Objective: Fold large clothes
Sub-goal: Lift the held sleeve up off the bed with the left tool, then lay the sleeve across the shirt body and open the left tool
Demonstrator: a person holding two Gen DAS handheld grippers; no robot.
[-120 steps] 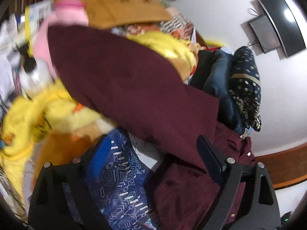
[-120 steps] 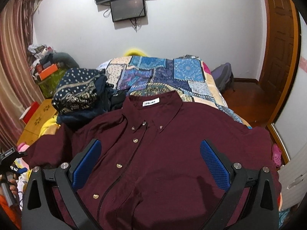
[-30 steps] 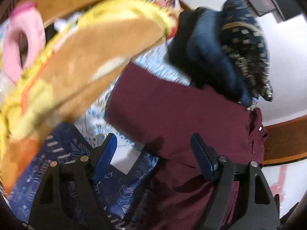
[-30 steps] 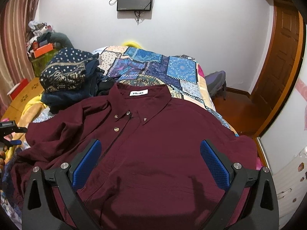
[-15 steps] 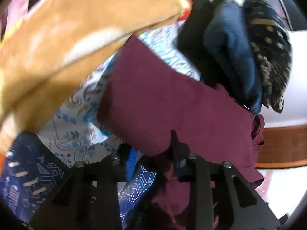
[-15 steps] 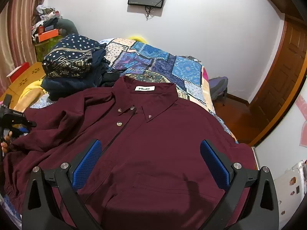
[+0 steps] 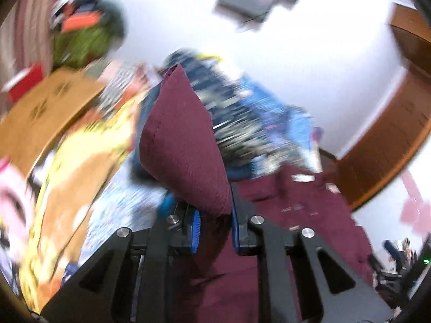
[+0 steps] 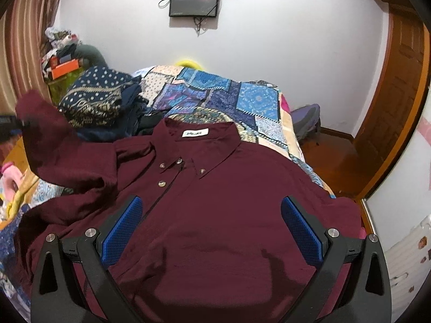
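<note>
- The left gripper (image 7: 214, 226) is raised and tilted, its view pointing up across the bed toward the wall, with a sleeve (image 7: 186, 145) of the maroon shirt (image 8: 215, 215) standing up out of its fingers
- The right gripper (image 8: 211, 231) hangs level above the shirt's front, looking along the bed (image 8: 215, 91) toward the white wall and the screen (image 8: 194, 1) mounted on it
- The left wrist view is heavily motion-blurred: the bedding, the yellow cloth (image 7: 80, 161) and the clutter at upper left are only smears of colour
- In the right wrist view the lifted sleeve (image 8: 40, 134) rises at the far left; the left gripper there is a dark blur at the frame edge
- The shirt's lower hem is cut off by the bottom of the frame
- The left gripper's blue pads (image 7: 196, 228) are pressed together on the sleeve cloth
- The right gripper's jaws are spread wide, holding nothing
- The shirt lies face up, buttoned, collar toward the wall, beside a pile of dark patterned clothes (image 8: 99, 105)
</note>
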